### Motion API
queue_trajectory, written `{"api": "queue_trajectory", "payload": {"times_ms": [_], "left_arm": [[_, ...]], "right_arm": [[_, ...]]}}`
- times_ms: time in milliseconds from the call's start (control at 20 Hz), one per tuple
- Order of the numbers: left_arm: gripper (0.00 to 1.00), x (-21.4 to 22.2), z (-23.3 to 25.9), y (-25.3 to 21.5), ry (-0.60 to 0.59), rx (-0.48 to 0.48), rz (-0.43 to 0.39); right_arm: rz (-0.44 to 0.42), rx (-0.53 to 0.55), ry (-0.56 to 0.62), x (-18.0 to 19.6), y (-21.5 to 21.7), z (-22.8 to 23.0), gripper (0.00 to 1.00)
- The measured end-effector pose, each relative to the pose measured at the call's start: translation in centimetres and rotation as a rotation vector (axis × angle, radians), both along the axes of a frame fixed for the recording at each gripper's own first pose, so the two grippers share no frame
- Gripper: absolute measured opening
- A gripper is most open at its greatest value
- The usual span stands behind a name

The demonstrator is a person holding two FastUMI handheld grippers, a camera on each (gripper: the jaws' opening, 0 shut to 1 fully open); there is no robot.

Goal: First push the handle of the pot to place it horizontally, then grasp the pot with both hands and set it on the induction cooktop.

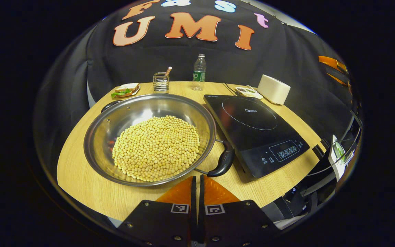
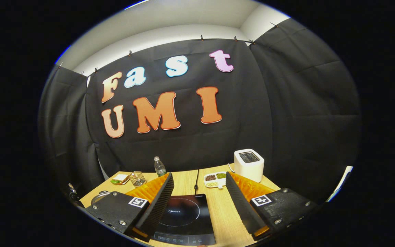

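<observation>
The steel pot, full of soybeans, sat on the wooden table just left of the induction cooktop, its near handle angled toward the cooktop. The left gripper was pressed together near the pot's rim; the right gripper hung spread wide above the cooktop.

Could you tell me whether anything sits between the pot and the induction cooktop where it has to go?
Nothing visible does. The pot of beans sits directly beside the induction cooktop, its black handle nearly touching the cooktop's edge, and the glass surface is bare.
</observation>
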State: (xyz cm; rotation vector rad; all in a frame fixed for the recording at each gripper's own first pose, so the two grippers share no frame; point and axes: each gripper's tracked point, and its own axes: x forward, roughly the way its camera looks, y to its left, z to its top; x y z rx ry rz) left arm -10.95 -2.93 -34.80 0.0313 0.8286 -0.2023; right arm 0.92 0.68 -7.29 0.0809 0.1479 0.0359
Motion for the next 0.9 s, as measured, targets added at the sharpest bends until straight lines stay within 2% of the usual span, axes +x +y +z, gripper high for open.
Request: {"api": "queue_trajectory", "payload": {"times_ms": [400,600,750,900], "left_arm": [[0.02,2.2,-0.3,-1.6,-0.024,0.007,-0.013],[0.0,3.8,1.0,-2.9,-0.063,-0.026,-0.027],[0.0,3.7,0.1,-3.0,-0.043,-0.008,-0.045],[0.01,3.7,-1.3,-2.5,-0.004,-0.024,-0.016]], "right_arm": [[-0.027,0.0,0.0,0.3,-1.0,0.0,0.94],[-0.042,0.007,0.002,0.3,-1.5,0.1,0.94],[-0.043,0.006,0.002,0.1,-1.5,0.1,0.94],[-0.045,0.01,0.001,0.1,-1.7,0.0,0.94]]}}
